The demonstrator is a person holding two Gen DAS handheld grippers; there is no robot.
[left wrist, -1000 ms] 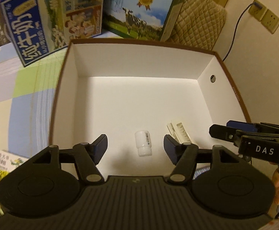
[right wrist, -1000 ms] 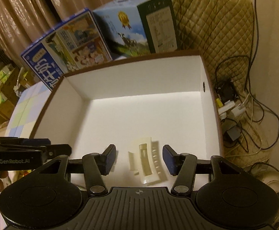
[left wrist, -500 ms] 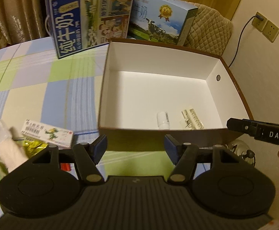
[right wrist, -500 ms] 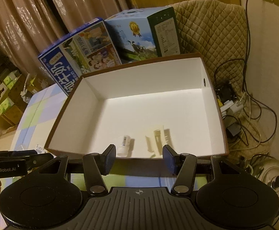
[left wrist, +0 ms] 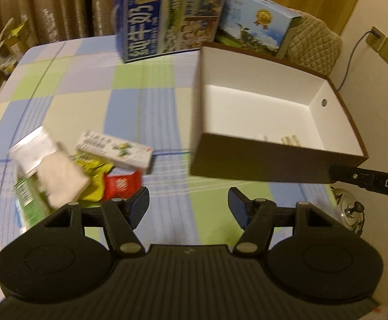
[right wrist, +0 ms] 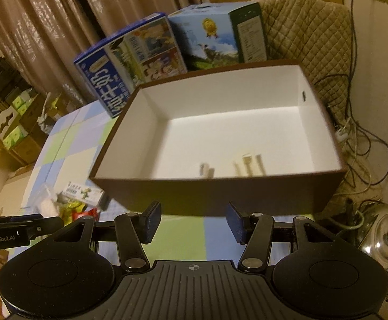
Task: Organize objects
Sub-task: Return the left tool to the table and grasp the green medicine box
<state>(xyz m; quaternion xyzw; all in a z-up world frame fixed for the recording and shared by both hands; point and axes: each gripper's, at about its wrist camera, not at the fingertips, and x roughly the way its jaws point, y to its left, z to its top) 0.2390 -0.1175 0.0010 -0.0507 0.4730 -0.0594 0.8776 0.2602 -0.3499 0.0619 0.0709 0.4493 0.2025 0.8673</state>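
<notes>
Pulled back out of the brown box, left gripper now near the packet pile, right gripper before the near wall, both empty, jaws apart.

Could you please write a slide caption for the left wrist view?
Open left gripper hovers over the checked tablecloth, between the packet pile and brown box.

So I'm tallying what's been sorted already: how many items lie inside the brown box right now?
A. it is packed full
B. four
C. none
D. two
D: on the white floor of the brown box, near its front wall, lie only a small white bottle and a pale cream item; the other packets lie heaped on the tablecloth outside it.
</notes>
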